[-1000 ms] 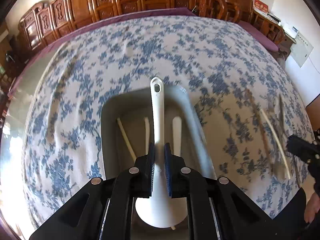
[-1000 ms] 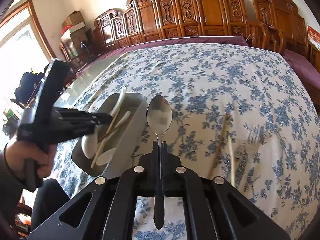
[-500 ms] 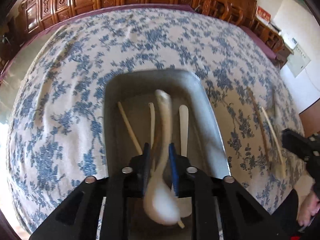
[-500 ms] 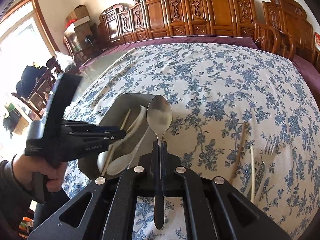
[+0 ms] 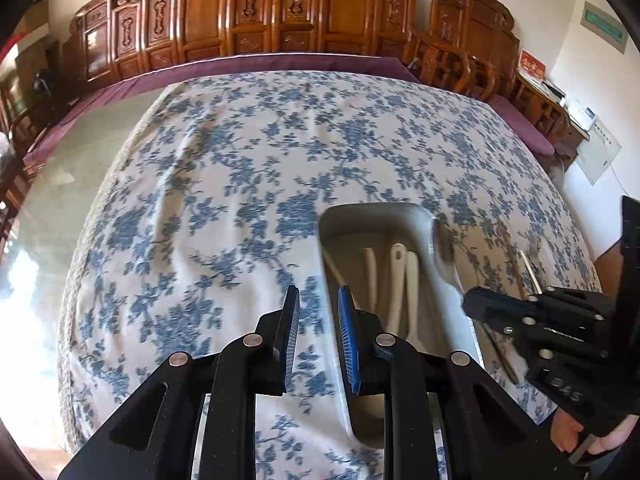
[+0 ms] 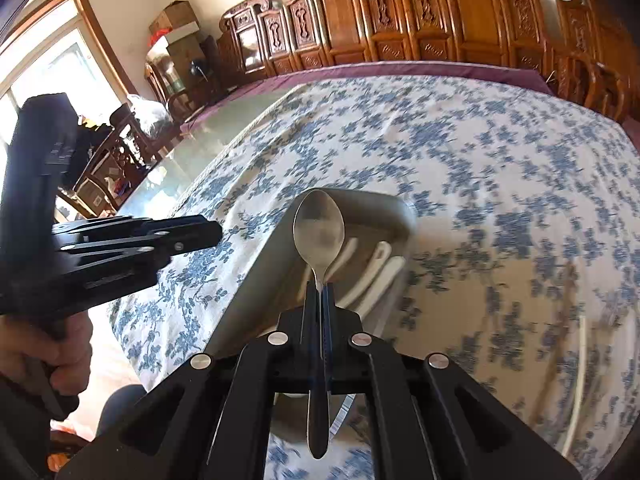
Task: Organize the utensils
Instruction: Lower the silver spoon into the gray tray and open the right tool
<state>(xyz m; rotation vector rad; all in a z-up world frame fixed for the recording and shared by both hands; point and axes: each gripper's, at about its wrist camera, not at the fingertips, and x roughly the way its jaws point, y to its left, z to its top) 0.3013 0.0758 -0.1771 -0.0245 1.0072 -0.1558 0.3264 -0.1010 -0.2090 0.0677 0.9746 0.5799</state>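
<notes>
In the right wrist view my right gripper (image 6: 320, 292) is shut on the handle of a metal spoon (image 6: 319, 228). The spoon's bowl hangs over the near part of a grey tray (image 6: 372, 200). Several white spoons (image 6: 384, 256) lie in that tray. In the left wrist view my left gripper (image 5: 319, 300) stands open with nothing between its jaws, above the flowered cloth just left of the tray (image 5: 372, 210). The white spoons (image 5: 398, 280) lie lengthwise in it. The right gripper (image 5: 470, 304) enters from the right, holding the metal spoon (image 5: 442, 256) over the tray's right rim.
A pale chopstick (image 5: 530, 268) and a fork (image 5: 534, 244) lie on the blue-flowered cloth right of the tray. The chopstick (image 6: 576, 380) looks blurred in the right wrist view. Carved wooden chairs (image 5: 280, 8) line the far edge. Bare glass tabletop (image 5: 60, 208) shows at left.
The left gripper let go of the white spoon into the tray, opened, and moved left off the tray. The right gripper carried the metal spoon left until it hung over the tray.
</notes>
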